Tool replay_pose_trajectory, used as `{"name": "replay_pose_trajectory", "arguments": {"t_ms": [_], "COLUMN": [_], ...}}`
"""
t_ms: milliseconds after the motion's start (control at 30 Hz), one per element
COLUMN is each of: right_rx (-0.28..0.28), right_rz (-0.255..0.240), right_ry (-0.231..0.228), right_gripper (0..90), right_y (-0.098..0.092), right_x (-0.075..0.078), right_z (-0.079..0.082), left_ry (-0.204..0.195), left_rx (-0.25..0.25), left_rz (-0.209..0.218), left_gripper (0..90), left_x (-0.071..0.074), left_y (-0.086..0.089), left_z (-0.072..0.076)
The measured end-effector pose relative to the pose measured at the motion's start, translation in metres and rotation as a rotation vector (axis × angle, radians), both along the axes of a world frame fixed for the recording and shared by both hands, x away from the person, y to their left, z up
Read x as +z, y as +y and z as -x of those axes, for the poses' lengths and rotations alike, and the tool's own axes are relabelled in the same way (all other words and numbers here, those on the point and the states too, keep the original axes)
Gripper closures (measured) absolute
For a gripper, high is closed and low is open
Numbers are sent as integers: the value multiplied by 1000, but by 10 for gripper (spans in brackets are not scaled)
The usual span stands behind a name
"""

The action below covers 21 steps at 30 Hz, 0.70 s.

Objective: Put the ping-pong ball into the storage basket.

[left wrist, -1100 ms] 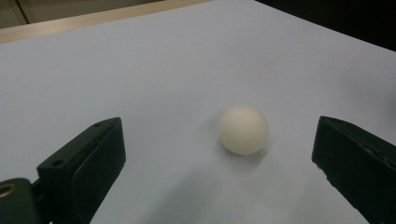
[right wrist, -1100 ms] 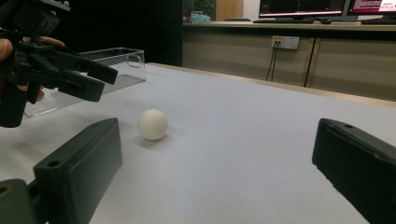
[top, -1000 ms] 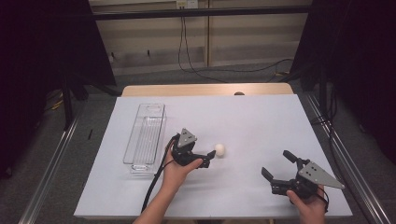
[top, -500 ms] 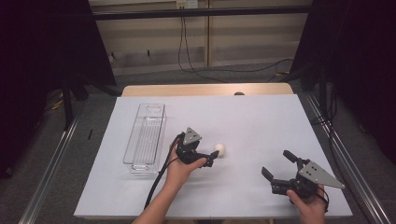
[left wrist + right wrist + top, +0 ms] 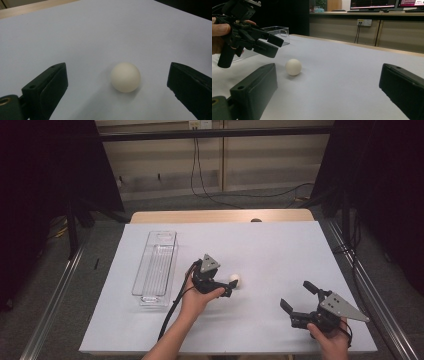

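Note:
A small cream ball (image 5: 234, 280) lies on the white table (image 5: 280, 245) near its middle. My left gripper (image 5: 230, 288) reaches it from the left, open, its jaws level with the ball. In the left gripper view the ball (image 5: 125, 77) rests on the table between the two spread jaws of the left gripper (image 5: 117, 86), nearer the right one, touching neither. My right gripper (image 5: 296, 295) is open near the front right edge, pointing left. From the right gripper view (image 5: 328, 82) the ball (image 5: 293, 67) lies ahead, with the left gripper (image 5: 270, 44) just over it.
A clear, long plastic tray (image 5: 156, 301) lies lengthwise left of the left hand, with nothing seen in it; it also appears as the tray (image 5: 278, 31) behind that hand. A black cable (image 5: 172, 312) trails from the left gripper toward the front edge.
My left gripper has edged a little to the right, closing in around the ball. The ball and the right gripper have stayed where they were.

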State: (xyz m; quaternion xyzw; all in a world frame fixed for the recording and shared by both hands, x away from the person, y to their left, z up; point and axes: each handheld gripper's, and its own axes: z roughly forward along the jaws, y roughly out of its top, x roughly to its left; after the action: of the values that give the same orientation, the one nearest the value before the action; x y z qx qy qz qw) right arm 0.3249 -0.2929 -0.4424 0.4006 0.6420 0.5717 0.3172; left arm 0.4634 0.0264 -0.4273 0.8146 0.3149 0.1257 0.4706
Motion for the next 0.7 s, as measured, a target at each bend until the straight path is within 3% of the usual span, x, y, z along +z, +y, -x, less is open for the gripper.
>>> {"name": "replay_pose_trajectory", "arguments": {"t_ms": [633, 700], "right_rx": [1, 2], "right_rz": [-2, -4], "right_ry": [2, 1], "right_gripper": [9, 10], "right_y": [-1, -1], "right_x": [0, 0], "right_z": [0, 0], "left_ry": [5, 19], "left_rx": [-15, -18], "left_rz": [-25, -22], "left_gripper": [33, 33], "left_x": [-5, -6], "left_y": [-6, -8], "left_z": [-3, -3]}}
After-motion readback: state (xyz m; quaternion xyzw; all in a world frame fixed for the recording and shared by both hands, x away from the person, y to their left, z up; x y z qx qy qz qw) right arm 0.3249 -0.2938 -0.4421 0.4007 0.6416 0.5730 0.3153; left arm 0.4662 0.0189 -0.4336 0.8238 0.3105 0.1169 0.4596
